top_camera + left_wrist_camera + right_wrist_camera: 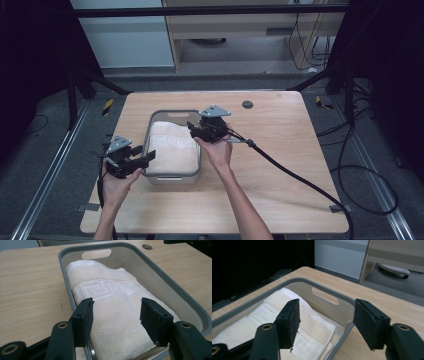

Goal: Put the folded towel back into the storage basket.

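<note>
Two grippers, left (145,159) at seven o'clock, right (192,129) at one o'clock of grey basket (165,114); both jaws apart, empty, above folded white towel (170,147).

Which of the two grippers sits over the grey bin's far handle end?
The right gripper, above the folded white towel; the left gripper hangs at the grey plastic bin's near-left corner.

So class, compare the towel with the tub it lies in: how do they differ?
The towel is cream, the tub grey. The towel is soft and folded, with a woven key-pattern band; the tub is rigid and plain, with a handle slot. Both are oblong and lie lengthwise together.
</note>
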The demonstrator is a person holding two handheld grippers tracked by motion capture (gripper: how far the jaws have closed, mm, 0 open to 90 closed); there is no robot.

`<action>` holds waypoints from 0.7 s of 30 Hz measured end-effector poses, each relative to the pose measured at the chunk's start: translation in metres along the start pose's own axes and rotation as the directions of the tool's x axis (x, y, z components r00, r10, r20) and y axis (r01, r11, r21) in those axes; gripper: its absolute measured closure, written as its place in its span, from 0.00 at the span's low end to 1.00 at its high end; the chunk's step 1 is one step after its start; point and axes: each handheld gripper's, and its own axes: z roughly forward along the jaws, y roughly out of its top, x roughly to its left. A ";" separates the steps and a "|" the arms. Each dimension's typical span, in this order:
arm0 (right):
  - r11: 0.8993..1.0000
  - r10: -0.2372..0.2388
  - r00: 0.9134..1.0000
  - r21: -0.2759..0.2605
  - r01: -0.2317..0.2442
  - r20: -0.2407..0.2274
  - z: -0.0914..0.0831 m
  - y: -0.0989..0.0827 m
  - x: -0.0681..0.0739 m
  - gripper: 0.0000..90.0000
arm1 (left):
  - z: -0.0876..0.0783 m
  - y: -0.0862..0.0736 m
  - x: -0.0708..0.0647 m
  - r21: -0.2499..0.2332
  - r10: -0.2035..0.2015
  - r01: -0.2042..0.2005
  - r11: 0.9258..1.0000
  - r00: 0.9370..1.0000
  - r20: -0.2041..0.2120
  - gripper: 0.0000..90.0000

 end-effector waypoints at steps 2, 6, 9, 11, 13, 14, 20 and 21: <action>1.000 0.001 1.000 -0.006 -0.001 -0.006 -0.005 0.002 -0.002 0.39 | -0.003 0.001 -0.001 -0.014 0.012 -0.012 1.000 1.000 -0.007 0.46; 1.000 -0.008 1.000 -0.022 0.007 -0.022 -0.021 0.005 -0.010 0.32 | -0.005 0.002 -0.005 -0.036 0.034 -0.035 0.999 0.999 -0.022 0.42; 1.000 -0.002 0.999 -0.026 0.001 -0.035 -0.032 0.005 -0.016 0.29 | -0.005 0.001 -0.006 -0.038 0.042 -0.043 0.998 0.999 -0.028 0.40; 0.999 0.005 0.999 -0.036 -0.007 -0.036 -0.042 0.003 -0.023 0.27 | -0.005 0.001 -0.006 -0.041 0.047 -0.049 0.998 0.998 -0.028 0.38; 0.999 0.012 0.999 -0.043 -0.014 -0.038 -0.051 0.000 -0.030 0.25 | -0.006 0.000 -0.007 -0.047 0.053 -0.055 0.997 0.998 -0.028 0.36; 0.999 0.015 0.999 -0.040 -0.016 -0.040 -0.053 -0.001 -0.032 0.24 | -0.006 -0.001 -0.006 -0.050 0.059 -0.060 0.997 0.998 -0.027 0.35; 0.999 0.015 0.999 -0.043 -0.017 -0.038 -0.086 -0.015 -0.055 0.21 | -0.008 -0.006 -0.003 -0.075 0.077 -0.079 0.994 0.997 -0.024 0.31; 0.999 0.020 0.999 -0.044 -0.022 -0.040 -0.092 -0.018 -0.059 0.20 | -0.008 -0.007 -0.002 -0.075 0.081 -0.083 0.994 0.996 -0.026 0.31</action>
